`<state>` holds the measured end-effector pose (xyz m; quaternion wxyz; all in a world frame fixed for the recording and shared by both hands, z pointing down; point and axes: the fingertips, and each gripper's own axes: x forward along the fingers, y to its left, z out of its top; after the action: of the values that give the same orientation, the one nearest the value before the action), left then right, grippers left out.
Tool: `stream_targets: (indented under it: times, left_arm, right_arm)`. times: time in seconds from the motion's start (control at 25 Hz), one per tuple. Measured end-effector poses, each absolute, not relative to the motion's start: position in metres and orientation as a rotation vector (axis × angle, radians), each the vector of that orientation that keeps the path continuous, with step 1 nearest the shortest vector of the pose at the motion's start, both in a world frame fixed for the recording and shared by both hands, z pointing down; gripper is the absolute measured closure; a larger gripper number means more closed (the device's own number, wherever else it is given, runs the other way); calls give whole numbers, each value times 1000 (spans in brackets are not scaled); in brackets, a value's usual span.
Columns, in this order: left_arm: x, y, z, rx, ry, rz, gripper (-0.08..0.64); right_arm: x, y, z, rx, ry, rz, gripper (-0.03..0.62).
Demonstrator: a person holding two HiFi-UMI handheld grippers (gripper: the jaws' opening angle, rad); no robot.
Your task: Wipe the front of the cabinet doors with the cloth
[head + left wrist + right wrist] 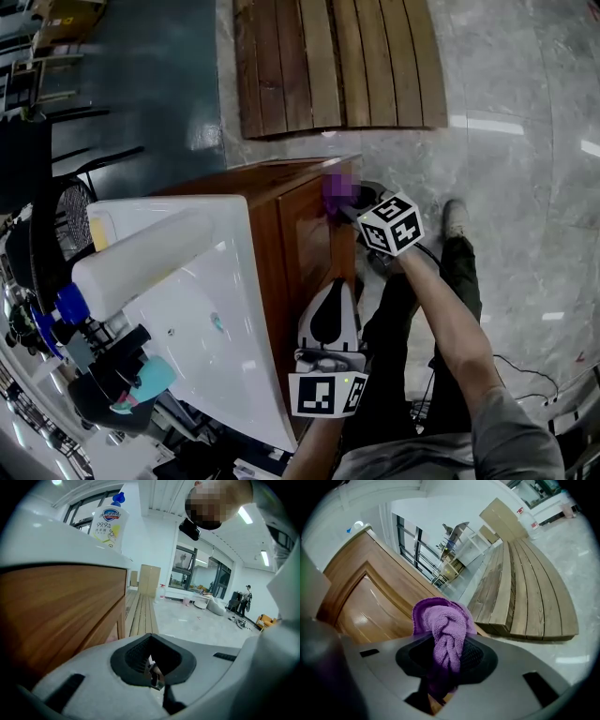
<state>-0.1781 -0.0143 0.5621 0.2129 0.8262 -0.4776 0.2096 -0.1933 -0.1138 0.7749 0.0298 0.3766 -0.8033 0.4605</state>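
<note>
- Brown wooden cabinet with raised-panel doors (pixel 302 239) stands under a white ceramic sink top (pixel 211 319). Its front faces right in the head view.
- White cleaner bottle with a blue cap (pixel 108 521) lies on the sink top at the left and has no part in the wiping.
- Glossy brown door panel (pixel 370 613) fills the left of the right gripper view. No streaks, wet marks or dirt show on it, so I can't read off which areas are already wiped.
- Right hand-held gripper (pixel 446 654) is clamped on the bunched purple terry cloth (pixel 443 627).
- In the head view the cloth (pixel 336 193) sits at the far upper corner of the cabinet front. It is against the wood or just beside it; contact can't be confirmed.
- Left hand-held gripper (pixel 152 662) has its jaws together with nothing between them. It hangs near the front's near end (pixel 330 314), apart from the wood.
- Judgement: wiping is under way at the far top edge. The middle, lower and near parts of the doors are probably left.
- The near end of the front is hidden behind the left hand-held gripper, so I can't judge its state.
</note>
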Motion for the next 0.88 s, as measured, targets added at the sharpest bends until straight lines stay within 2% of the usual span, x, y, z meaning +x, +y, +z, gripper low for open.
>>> stream_targets:
  times: [0.88]
  left_arm:
    - [-172,-20,592,2268,-1340,568,552]
  right_arm:
    - [-180,-121,818,1272,-2394,1445,472]
